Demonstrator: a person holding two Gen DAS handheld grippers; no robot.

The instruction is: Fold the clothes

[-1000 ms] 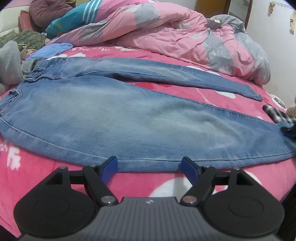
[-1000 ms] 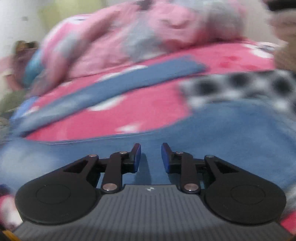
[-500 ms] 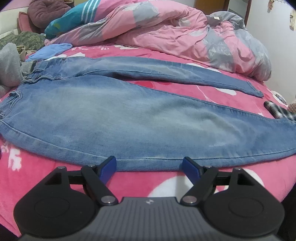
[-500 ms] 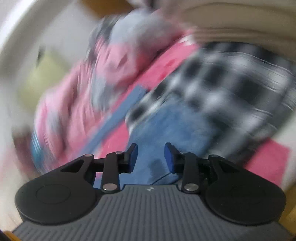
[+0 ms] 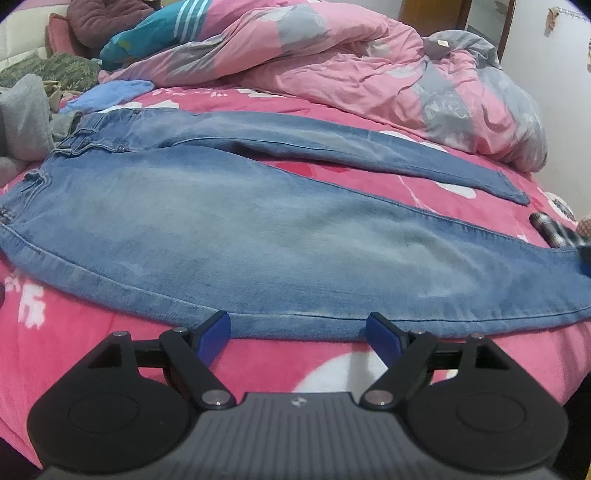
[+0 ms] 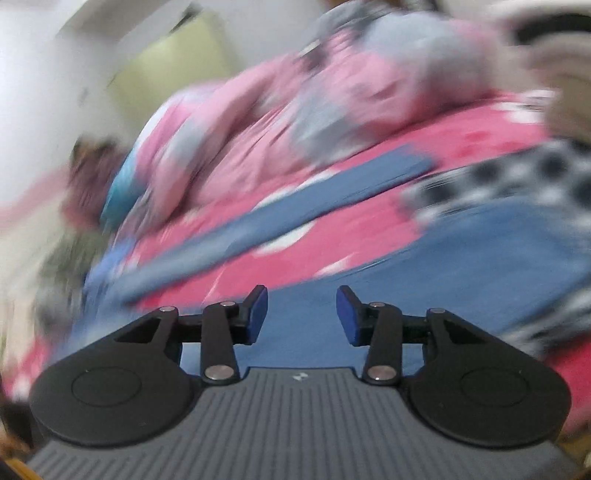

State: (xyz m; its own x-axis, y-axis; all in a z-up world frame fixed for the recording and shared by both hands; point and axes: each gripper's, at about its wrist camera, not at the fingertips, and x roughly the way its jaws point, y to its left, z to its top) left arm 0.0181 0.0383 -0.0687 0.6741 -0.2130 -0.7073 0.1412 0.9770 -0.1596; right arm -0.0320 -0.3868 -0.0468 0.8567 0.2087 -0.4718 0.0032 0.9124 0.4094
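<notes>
Ahead, a bed with a hot-pink flowered sheet (image 5: 332, 369); beyond it a crumpled pink-and-grey duvet (image 5: 369, 62), white wall (image 5: 565, 92) far right, brown wooden door (image 5: 443, 14) behind.

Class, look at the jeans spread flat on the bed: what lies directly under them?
Under the jeans shows the pink bedcover with white shapes, visible around their edges and between the two legs. What the denim itself covers cannot be seen.

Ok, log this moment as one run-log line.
stage: pre-grasp | faded blue denim jeans: flat on pink bed sheet, legs apart | left gripper: open at near leg edge | right gripper: open over denim, view blurred
</notes>
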